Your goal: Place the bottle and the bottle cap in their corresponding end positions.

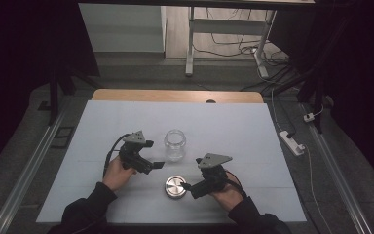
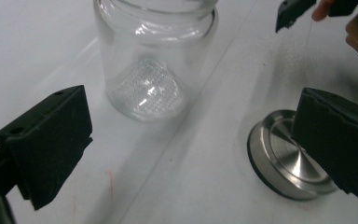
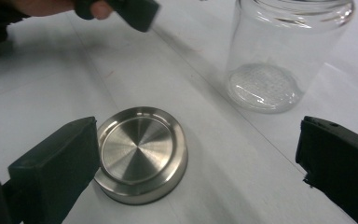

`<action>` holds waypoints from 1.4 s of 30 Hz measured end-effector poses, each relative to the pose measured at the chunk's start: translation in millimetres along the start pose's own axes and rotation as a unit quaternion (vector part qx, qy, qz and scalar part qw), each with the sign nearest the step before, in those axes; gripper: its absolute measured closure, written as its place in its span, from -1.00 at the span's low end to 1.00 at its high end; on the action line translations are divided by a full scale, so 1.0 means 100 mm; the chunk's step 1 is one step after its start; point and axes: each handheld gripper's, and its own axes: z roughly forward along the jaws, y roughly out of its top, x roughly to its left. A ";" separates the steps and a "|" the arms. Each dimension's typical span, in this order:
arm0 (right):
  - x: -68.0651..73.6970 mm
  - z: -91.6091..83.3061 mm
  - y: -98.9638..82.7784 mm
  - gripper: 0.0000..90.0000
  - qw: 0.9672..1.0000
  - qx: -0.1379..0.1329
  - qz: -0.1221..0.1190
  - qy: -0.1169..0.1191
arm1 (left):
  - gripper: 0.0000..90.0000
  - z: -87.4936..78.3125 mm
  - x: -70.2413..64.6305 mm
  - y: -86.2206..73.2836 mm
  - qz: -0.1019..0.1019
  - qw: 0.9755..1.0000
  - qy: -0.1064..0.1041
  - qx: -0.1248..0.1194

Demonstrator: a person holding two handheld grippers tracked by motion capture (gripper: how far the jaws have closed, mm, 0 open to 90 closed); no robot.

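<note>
A clear glass jar [image 1: 175,144] stands upright and uncapped in the middle of the white mat [image 1: 233,126]. Its round metal lid [image 1: 175,186] lies flat on the mat nearer the person, apart from the jar. My left gripper [image 1: 152,165] is open just left of the jar and lid, with nothing between its jaws. My right gripper [image 1: 191,190] is open beside the lid's right edge and holds nothing. The left gripper view has the jar [image 2: 154,60] ahead and the lid [image 2: 284,163] partly behind the right jaw. In the right gripper view the lid [image 3: 140,151] lies by the left jaw and the jar [image 3: 279,51] stands beyond.
The mat covers a wooden table whose far edge [image 1: 175,95] shows bare. A power strip [image 1: 292,142] and cables lie on the floor at the right. A white desk frame [image 1: 191,44] stands beyond the table.
</note>
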 end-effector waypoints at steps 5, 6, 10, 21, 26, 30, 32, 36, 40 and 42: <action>-0.02 -0.06 -0.02 -1.00 1.000 0.001 -0.009 -0.011 | -1.00 -0.09 -0.08 -0.05 0.000 1.000 0.009 -0.006; -0.03 -0.07 -0.03 -1.00 1.000 0.002 -0.012 -0.011 | -1.00 -0.11 -0.10 -0.06 0.000 1.000 0.008 -0.007; -0.03 -0.13 -0.06 -1.00 1.000 0.006 -0.017 -0.020 | -1.00 -0.19 -0.16 -0.11 -0.002 1.000 0.011 -0.008; -0.11 -0.34 -0.15 -1.00 0.999 -0.003 0.003 -0.039 | -1.00 -0.44 -0.31 -0.32 -0.023 0.999 0.027 -0.008; -0.15 -0.45 -0.22 -1.00 0.998 -0.004 0.016 -0.054 | -1.00 -0.56 -0.35 -0.41 -0.032 0.999 0.036 -0.011; -0.18 -0.54 -0.28 -1.00 0.997 -0.004 0.025 -0.067 | -1.00 -0.64 -0.37 -0.50 -0.041 0.998 0.043 -0.009; -0.19 -0.59 -0.31 -1.00 0.997 -0.004 0.030 -0.072 | -1.00 -0.67 -0.38 -0.54 -0.046 0.998 0.047 -0.009; -0.22 -0.66 -0.37 -1.00 0.996 -0.004 0.037 -0.082 | -1.00 -0.74 -0.41 -0.60 -0.054 0.997 0.054 -0.012; -0.24 -0.73 -0.42 -1.00 0.995 -0.003 0.044 -0.088 | -1.00 -0.82 -0.44 -0.67 -0.060 0.996 0.062 -0.016; -0.25 -0.76 -0.45 -1.00 0.995 -0.002 0.047 -0.093 | -1.00 -0.85 -0.46 -0.71 -0.062 0.996 0.066 -0.017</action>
